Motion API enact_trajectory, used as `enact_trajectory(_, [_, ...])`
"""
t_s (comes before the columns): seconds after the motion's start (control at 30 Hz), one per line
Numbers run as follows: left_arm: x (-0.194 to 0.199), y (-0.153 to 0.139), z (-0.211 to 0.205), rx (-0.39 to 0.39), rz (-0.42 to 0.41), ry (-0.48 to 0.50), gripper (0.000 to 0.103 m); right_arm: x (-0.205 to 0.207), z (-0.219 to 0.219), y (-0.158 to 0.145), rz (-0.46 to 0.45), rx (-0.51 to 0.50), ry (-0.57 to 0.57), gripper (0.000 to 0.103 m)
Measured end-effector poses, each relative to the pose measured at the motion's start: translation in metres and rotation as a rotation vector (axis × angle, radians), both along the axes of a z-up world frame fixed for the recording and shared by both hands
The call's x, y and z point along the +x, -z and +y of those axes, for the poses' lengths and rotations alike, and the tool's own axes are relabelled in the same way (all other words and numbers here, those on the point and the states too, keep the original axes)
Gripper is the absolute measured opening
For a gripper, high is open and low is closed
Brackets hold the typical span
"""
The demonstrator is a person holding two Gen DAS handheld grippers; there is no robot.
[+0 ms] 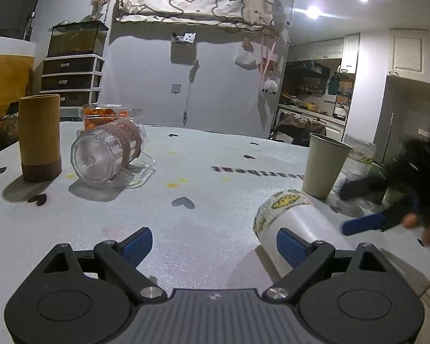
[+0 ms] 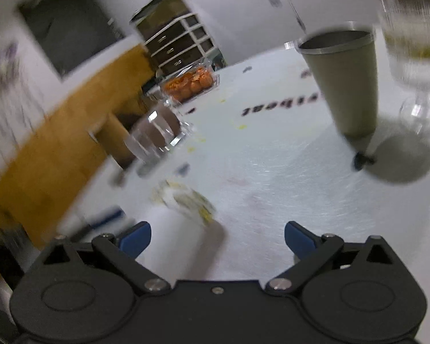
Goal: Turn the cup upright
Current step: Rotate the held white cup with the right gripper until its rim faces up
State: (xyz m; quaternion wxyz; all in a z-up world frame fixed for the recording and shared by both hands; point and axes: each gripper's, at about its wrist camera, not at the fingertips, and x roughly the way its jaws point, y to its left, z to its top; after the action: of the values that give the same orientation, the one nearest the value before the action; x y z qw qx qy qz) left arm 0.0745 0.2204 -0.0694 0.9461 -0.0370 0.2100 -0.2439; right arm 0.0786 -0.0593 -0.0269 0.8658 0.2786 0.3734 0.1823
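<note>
A white paper cup (image 1: 298, 223) with a yellow cartoon band lies on its side on the white table, right of centre. My left gripper (image 1: 215, 243) is open and empty; its right finger (image 1: 291, 246) sits in front of the cup. My right gripper (image 2: 218, 239) is open and empty, and one blue finger (image 1: 364, 223) shows just right of the cup. In the blurred right wrist view the cup (image 2: 186, 200) lies ahead of the left finger. A clear ribbed cup (image 1: 109, 152) with a brown sleeve also lies on its side at the left.
An upright brown bamboo cup (image 1: 40, 137) stands at far left. A box of orange fruit (image 1: 109, 114) sits behind the clear cup. An upright beige paper cup (image 1: 325, 166) stands right, with a stemmed glass (image 2: 415, 57) beside it. The table (image 1: 215, 172) edge is close at right.
</note>
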Motion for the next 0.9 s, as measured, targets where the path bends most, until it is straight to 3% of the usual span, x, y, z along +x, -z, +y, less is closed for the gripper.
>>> enact_trajectory(0.23, [-0.001,0.0,-0.003,-0.002,0.011,0.016,0.094,0.055,0.019,0.008,0.196,0.117,-0.056,0.098])
enact_trajectory(0.3, [-0.002,0.001,-0.003,-0.001,0.013,0.018,0.094,0.063,0.024,0.013,0.232,0.121,-0.062,0.09])
enact_trajectory(0.37, [-0.003,0.002,-0.003,-0.001,0.013,0.019,0.094,0.064,0.028,0.012,0.229,0.112,-0.073,0.088])
enact_trajectory(0.47, [-0.003,0.002,-0.002,-0.004,0.016,0.015,0.094,0.062,0.031,0.01,0.236,0.083,-0.086,0.069])
enact_trajectory(0.5, [-0.003,0.002,-0.002,-0.007,0.017,0.014,0.094,0.059,0.03,0.01,0.231,0.073,-0.093,0.067])
enact_trajectory(0.6, [-0.004,0.001,-0.001,-0.008,0.011,0.01,0.094,0.043,0.026,0.003,0.177,0.043,-0.101,0.067])
enact_trajectory(0.73, [-0.008,-0.002,-0.003,-0.008,-0.005,0.011,0.094,0.005,0.012,-0.021,0.03,-0.051,-0.066,0.067])
enact_trajectory(0.9, [-0.012,-0.004,-0.01,-0.008,-0.013,0.015,0.094,-0.041,-0.02,-0.047,-0.18,-0.255,0.05,0.066])
